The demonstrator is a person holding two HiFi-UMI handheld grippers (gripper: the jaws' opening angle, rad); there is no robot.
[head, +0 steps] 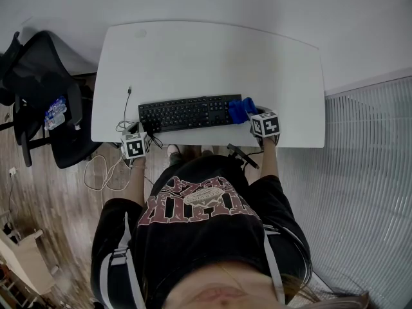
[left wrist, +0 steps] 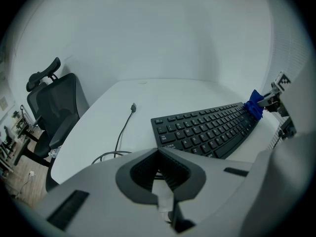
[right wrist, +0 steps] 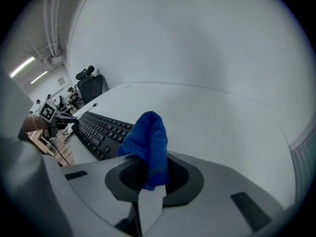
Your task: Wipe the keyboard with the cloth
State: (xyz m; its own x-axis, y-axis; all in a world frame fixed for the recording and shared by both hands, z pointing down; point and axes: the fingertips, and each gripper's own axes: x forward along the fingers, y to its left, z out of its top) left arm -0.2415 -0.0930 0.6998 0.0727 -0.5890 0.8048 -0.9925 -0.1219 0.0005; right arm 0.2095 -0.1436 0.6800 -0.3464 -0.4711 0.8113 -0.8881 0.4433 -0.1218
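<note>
Cloth meets keys: the right gripper [right wrist: 148,179] has its fingers [right wrist: 129,174] clamped on a bunched blue cloth [right wrist: 148,142] that rises just above them. The black keyboard [right wrist: 101,130] stretches away ahead and to their left, with the cloth at its right end. The left gripper [left wrist: 159,174] is held at the white counter's [head: 193,56] near edge, its fingers [left wrist: 144,172] pressed together on nothing, the keyboard ahead to their right. A cable [left wrist: 123,132] lies just ahead of them, and a chair [left wrist: 54,112] stands far left.
</note>
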